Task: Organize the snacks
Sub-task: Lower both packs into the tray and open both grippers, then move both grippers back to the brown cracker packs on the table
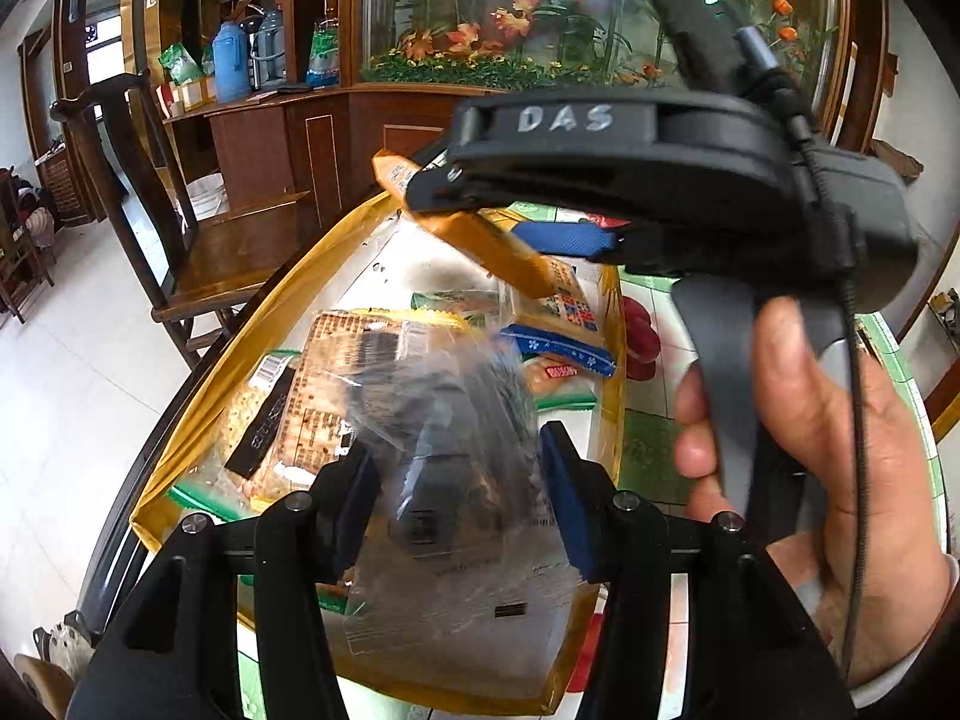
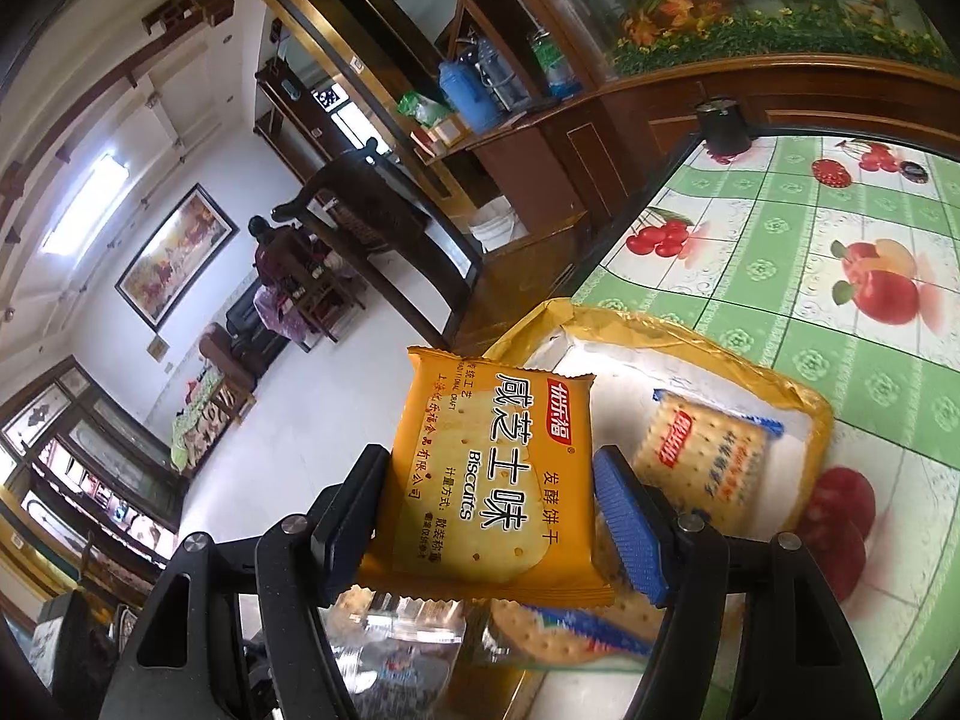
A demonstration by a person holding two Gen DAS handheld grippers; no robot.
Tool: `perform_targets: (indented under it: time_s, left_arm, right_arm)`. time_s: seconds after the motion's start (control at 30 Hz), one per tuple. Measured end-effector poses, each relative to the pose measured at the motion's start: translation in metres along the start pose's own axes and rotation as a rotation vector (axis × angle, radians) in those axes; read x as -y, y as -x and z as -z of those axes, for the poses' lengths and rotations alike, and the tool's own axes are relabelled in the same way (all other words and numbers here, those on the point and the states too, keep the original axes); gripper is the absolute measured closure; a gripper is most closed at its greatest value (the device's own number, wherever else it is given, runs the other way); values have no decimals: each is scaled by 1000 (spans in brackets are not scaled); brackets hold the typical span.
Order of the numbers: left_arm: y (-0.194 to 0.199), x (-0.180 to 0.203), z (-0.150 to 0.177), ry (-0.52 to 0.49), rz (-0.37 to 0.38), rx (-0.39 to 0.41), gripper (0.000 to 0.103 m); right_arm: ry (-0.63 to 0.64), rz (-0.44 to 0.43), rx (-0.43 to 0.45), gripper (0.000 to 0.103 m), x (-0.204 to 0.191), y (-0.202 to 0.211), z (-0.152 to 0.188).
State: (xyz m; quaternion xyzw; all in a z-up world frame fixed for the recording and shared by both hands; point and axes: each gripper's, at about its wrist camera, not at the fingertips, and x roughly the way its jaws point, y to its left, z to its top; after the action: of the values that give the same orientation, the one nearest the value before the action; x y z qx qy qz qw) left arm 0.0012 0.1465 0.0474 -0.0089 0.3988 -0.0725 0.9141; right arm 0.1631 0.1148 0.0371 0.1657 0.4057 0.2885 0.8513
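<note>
Between the blue pads of the right gripper (image 2: 489, 516), low in the middle of the right wrist view, an orange biscuit packet (image 2: 486, 480) is being pinched by its two side edges, hanging clear above the yellow-rimmed tray (image 2: 708, 330) with its long axis running away from the claw toward the top of the frame. Just right of it and lower, a blue-edged cracker pack (image 2: 702, 456) is lying on the tray's white floor, so the packet is sitting up and to the left of the open floor it would seem to be headed for. In the left wrist view the same packet (image 1: 480, 234) is showing as a slanted orange bar in the upper middle, held by the right gripper (image 1: 534, 216), with the person's hand (image 1: 840, 450) wrapping the handle at the right edge. Lower in that view the left gripper (image 1: 459, 498) is standing over a clear crinkly bag (image 1: 456, 432) near the tray's rim (image 1: 180, 420); its jaws are parted on either side of the bag, and the pads do not appear to be pressing it, though blur is making that hard to judge. The right hand is plainly the nearer one for setting the packet down. Around the tray, a green fruit-print tablecloth (image 2: 780, 228) is covering the table, and a dark wooden chair (image 1: 180, 228) is standing at the left.
</note>
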Motion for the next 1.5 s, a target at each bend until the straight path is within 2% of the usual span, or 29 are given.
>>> perform_targets:
  time_s: [0.1,0.17,0.37,0.53,0.67,0.77,0.93,1.07,1.5]
  left_arm:
    - [0,-2,-3,23,14,-2,15]
    - [1,-2,-4,24,-3,5,14]
    - [7,-6,-6,69,6,11,14]
    - [20,-11,-8,96,-2,37,14]
    - [29,-17,-7,133,21,62,14]
    - [33,-13,-9,135,42,71,14]
    - [42,5,-13,111,72,87,14]
    - [47,25,-14,86,94,92,14]
    - [38,117,-3,-73,177,20,14]
  right_arm:
    - [1,6,-23,30,1,-9,-1]
    - [-2,12,-22,30,2,-11,-1]
    - [-30,4,15,30,7,9,3]
    - [-54,10,58,29,16,41,6]
    - [-70,2,114,29,20,79,18]
    - [-85,11,160,23,25,111,30]
    - [-120,48,217,22,44,160,49]
    - [-147,120,250,21,68,201,71]
    - [-372,314,351,18,172,315,162]
